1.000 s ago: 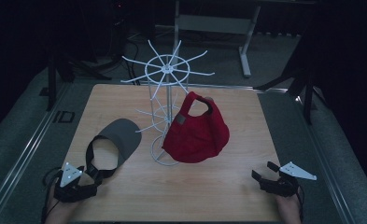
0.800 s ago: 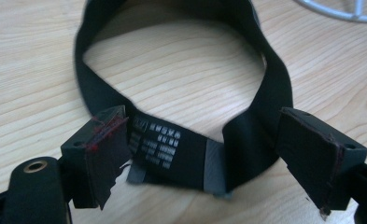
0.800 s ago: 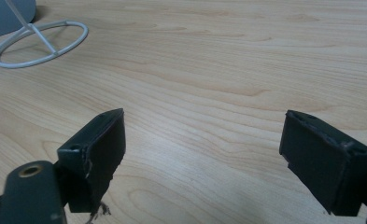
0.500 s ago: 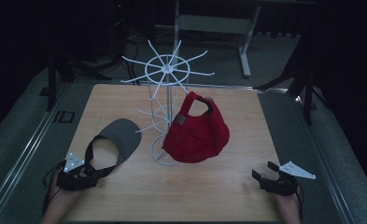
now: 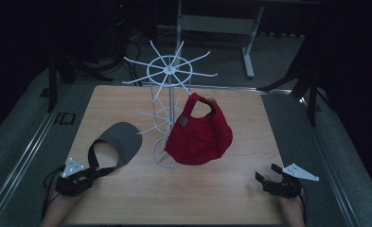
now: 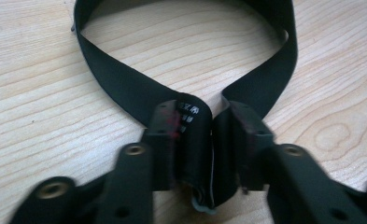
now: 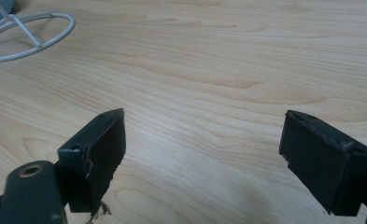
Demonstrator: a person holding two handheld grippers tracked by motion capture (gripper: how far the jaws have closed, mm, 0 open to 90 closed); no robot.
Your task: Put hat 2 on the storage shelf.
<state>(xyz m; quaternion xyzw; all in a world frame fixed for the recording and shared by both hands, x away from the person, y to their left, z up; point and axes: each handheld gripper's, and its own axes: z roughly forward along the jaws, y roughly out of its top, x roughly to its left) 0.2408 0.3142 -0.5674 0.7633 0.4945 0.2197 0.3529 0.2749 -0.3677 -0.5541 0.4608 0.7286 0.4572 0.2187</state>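
Straps first: we are pinching the back strap [image 6: 190,116] of the grey visor [image 5: 119,144] with our left tool [image 5: 82,176], at the near-left corner of the counter [image 5: 221,198]. In the left gripper view the two jaws are sitting nearly together, with the doubled black band squeezed between them where its two ends overlap. We are gripping there, we judge, because the strap is the one thin, flexible part a narrow tool can clamp, while the stiff brim is lying flat on the wood ahead of it and giving no edge to catch. The loop of the band is standing open beyond the jaws, resting on the counter.

Moving right, the white wire hat rack [image 5: 169,71] is standing mid-counter on its ring base [image 7: 29,30], its spokes fanning out at the top. A red cap [image 5: 200,135] is hanging against it, its rear strap hooked over a lower prong, so one piece of headwear appears already stowed and the visor looks like the one still to go up.

Farther right, our right tool [image 5: 273,182] is waiting near the near-right corner, jaws spread wide with nothing between them, bare wood showing in the gap. It is sitting well apart from the rack, presumably to stay free for steadying work.
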